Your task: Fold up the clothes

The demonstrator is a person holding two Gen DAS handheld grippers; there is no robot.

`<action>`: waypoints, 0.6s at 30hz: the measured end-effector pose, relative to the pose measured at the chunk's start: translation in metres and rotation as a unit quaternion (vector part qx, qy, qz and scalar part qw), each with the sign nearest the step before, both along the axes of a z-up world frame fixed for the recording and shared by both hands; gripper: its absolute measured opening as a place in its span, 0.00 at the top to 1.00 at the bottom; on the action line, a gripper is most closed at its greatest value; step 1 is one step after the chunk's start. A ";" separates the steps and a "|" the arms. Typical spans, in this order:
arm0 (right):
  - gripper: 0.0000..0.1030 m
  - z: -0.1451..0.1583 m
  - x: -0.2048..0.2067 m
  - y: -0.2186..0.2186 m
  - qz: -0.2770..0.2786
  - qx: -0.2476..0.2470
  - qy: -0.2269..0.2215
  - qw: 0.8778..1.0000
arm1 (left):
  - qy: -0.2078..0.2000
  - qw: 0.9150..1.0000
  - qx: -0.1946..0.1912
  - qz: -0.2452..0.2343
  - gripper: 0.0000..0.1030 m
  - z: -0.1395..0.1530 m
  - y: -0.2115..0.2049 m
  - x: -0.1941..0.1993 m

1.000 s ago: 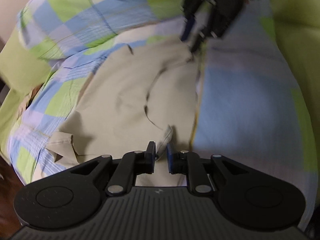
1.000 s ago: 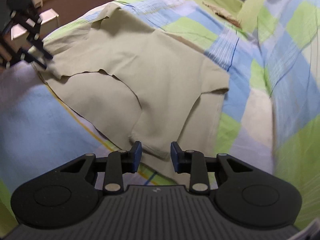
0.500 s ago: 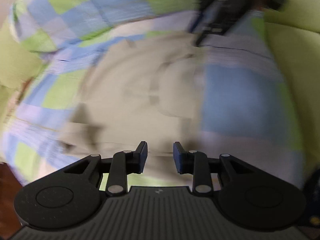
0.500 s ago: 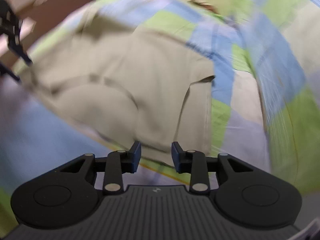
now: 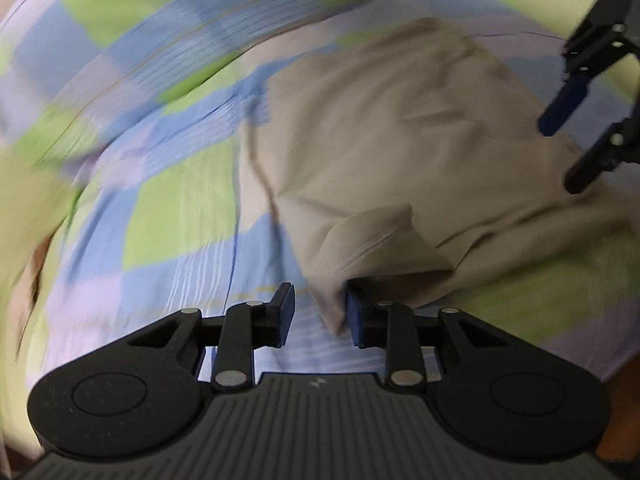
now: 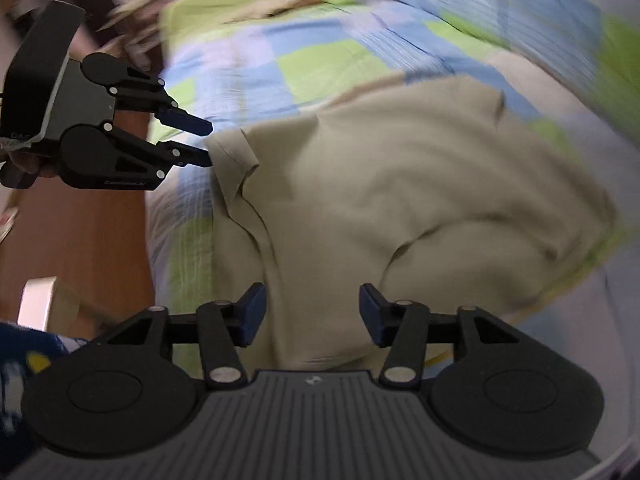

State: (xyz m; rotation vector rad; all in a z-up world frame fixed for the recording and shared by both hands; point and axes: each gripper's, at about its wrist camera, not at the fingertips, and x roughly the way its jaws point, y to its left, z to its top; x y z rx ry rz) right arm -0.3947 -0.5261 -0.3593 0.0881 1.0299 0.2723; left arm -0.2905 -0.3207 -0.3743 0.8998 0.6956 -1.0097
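Beige shirt (image 6: 400, 200) lies rumpled mid-frame on checked bedspread (image 6: 320, 60). Left gripper (image 5: 320, 312) spread, sleeve edge between its fingers; right gripper (image 6: 310, 312) spread wide over the hem

beige shirt (image 6: 420, 200), blue, green and lilac checked bedcover (image 6: 320, 60)

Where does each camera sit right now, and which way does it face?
Left wrist: behind the open left gripper, facing the beige cloth shirt on the checked blue-green bedspread; right gripper at right.
Right wrist: behind the open right gripper, facing the shirt; left gripper at its collar.
Shared: shirt, bedspread, both grippers.
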 end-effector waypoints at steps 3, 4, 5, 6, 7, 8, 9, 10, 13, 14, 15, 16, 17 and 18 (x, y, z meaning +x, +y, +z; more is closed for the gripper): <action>0.52 -0.006 0.001 0.034 -0.050 -0.033 0.005 0.998 | 0.016 0.996 -0.014 -0.087 0.71 -0.007 0.012 0.012; 0.52 -0.006 0.002 0.041 -0.064 -0.046 0.007 0.997 | 0.029 0.993 -0.015 -0.110 0.88 -0.008 0.014 0.014; 0.51 -0.006 0.003 0.046 -0.075 -0.054 0.009 0.996 | 0.037 0.992 -0.015 -0.124 1.00 -0.008 0.015 0.015; 0.50 -0.006 0.003 0.050 -0.095 -0.057 0.012 0.994 | 0.032 0.989 -0.024 -0.143 1.00 -0.005 0.021 0.014; 0.50 -0.006 0.004 0.052 -0.112 -0.057 0.013 0.992 | 0.025 0.985 -0.035 -0.164 1.00 -0.001 0.028 0.013; 0.49 -0.006 0.004 0.053 -0.121 -0.055 0.014 0.991 | 0.013 0.985 -0.033 -0.171 1.00 0.000 0.034 0.011; 0.48 -0.007 0.003 0.054 -0.131 -0.054 0.015 0.990 | 0.000 0.984 -0.029 -0.175 1.00 0.000 0.038 0.008; 0.47 -0.009 0.002 0.055 -0.140 -0.054 0.020 0.989 | -0.014 0.984 -0.024 -0.179 1.00 0.001 0.043 0.006; 0.47 -0.026 -0.002 0.054 -0.164 -0.052 0.049 0.984 | -0.059 0.982 0.044 -0.172 0.99 -0.025 0.048 0.000; 0.47 -0.031 -0.003 0.054 -0.171 -0.047 0.057 0.983 | -0.079 0.980 0.063 -0.173 0.99 -0.032 0.047 -0.005; 0.46 -0.034 -0.006 0.055 -0.180 -0.042 0.057 0.981 | -0.100 0.976 0.077 -0.176 0.99 -0.036 0.047 -0.010; 0.46 -0.035 -0.009 0.056 -0.187 -0.042 0.055 0.980 | -0.122 0.972 0.092 -0.180 0.94 -0.041 0.047 -0.016; 0.46 -0.034 -0.010 0.057 -0.189 -0.045 0.055 0.979 | -0.144 0.967 0.106 -0.183 0.92 -0.045 0.046 -0.021; 0.46 -0.033 -0.012 0.058 -0.189 -0.050 0.057 0.979 | -0.147 0.967 0.100 -0.184 0.83 -0.041 0.047 -0.023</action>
